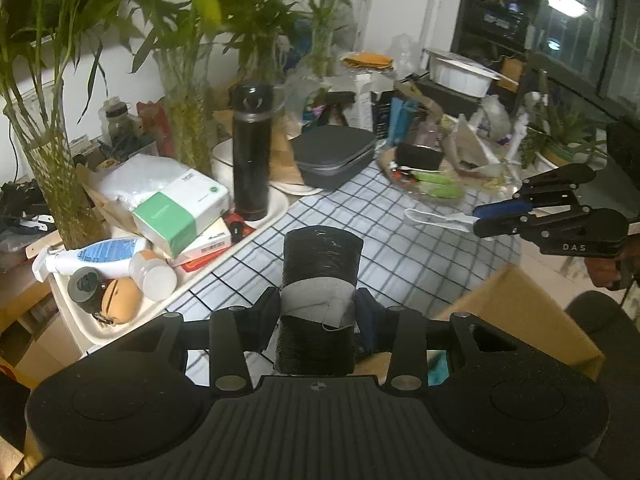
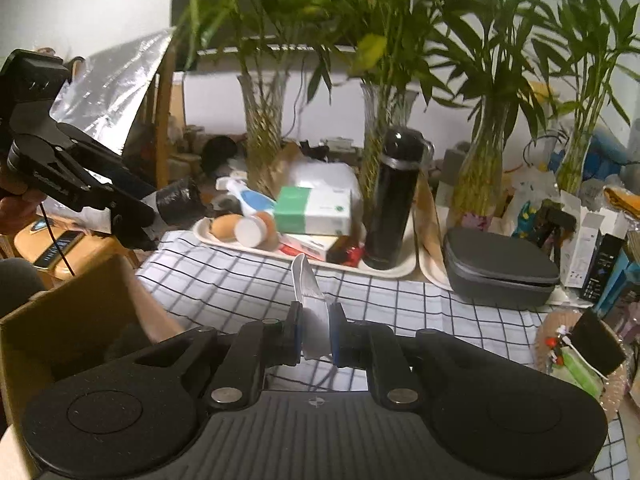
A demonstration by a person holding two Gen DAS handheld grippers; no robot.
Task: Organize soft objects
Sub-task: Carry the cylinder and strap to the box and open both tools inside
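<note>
Your left gripper [image 1: 318,312] clamps a black wrapped roll [image 1: 320,272]; your right gripper [image 2: 314,334] pinches a white, possibly plastic, strip [image 2: 310,300]. Only the right view shows the cardboard box's [image 2: 60,312] inside.

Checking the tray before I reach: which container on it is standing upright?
The tall black thermos flask, at the right end of the white tray. The white spray bottle and the small white-capped bottle both lie on their sides.
</note>
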